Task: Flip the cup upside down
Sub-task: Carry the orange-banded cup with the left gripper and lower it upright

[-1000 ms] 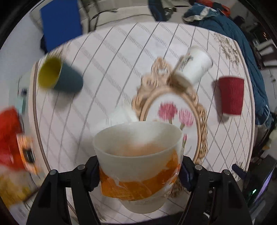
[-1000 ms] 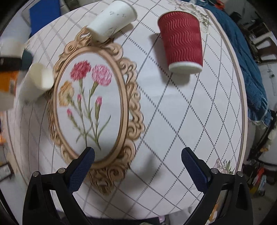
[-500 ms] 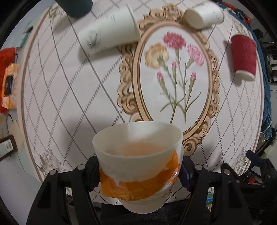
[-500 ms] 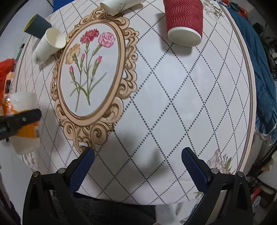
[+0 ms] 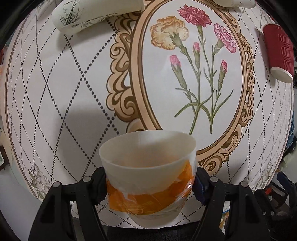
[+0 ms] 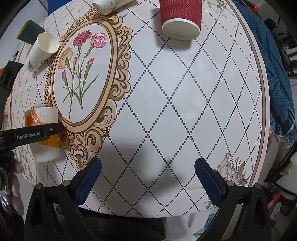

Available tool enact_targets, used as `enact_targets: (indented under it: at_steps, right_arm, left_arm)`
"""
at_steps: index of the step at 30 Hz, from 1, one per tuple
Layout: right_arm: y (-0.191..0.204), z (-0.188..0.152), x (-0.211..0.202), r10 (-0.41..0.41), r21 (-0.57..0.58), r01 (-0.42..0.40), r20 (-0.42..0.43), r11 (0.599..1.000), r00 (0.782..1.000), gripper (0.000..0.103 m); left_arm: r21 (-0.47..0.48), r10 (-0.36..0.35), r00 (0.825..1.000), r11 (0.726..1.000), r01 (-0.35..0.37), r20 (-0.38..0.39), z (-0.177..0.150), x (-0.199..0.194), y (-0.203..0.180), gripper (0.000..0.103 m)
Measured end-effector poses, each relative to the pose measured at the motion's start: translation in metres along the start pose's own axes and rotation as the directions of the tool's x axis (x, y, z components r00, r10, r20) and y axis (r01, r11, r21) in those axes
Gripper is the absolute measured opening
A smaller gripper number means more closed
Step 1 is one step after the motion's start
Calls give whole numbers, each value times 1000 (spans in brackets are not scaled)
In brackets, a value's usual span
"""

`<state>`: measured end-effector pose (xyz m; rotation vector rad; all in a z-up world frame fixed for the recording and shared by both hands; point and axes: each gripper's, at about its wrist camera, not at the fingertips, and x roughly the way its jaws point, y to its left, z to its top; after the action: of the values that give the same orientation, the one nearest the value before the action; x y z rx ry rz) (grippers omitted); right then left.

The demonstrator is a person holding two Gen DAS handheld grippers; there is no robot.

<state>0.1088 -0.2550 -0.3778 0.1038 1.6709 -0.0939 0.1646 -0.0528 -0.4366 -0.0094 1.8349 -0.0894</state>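
Observation:
A white cup with an orange band (image 5: 148, 178) sits between the pads of my left gripper (image 5: 149, 183). Its mouth points away from the camera, down at the round table (image 5: 78, 103). The pads still touch its sides while the jaws are opening. In the right wrist view the same cup (image 6: 43, 148) is low at the table's near left edge, with a left finger (image 6: 37, 133) across it. I cannot tell whether its rim rests on the table. My right gripper (image 6: 147, 172) hangs open over the table's near side, holding nothing.
A red ribbed cup (image 6: 181, 18) stands mouth down at the far side. A white cup with a grass print (image 6: 41, 51) lies on its side, a dark teal cup (image 6: 27, 33) behind it. Another white cup (image 6: 111, 5) lies at the far edge. Blue cloth (image 6: 274, 74) hangs on the right.
My left gripper has come down toward the table with the cup in it, and the tabletop now looks much closer. My right gripper has drifted toward the table's near side.

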Motion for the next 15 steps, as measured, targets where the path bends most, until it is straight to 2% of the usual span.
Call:
enact_targets:
  at_steps: [8,10,15]
  right_arm:
    - [-1,5,-7,1,40,-2,15,999,1000,102]
    - [-1,6,-10,2,47,-3,19,999,1000,102]
    - [-1,12,-13,-1,56,0,26,998,1000,102]
  left_arm:
    - [22,3,1000,1000,-3,-17,16,-2,-13,74]
    - [25,7,1000,1000,-6,-16,18,-1,-14,83]
    - [23,6,1000,1000,-6,1,16,1,-8,85]
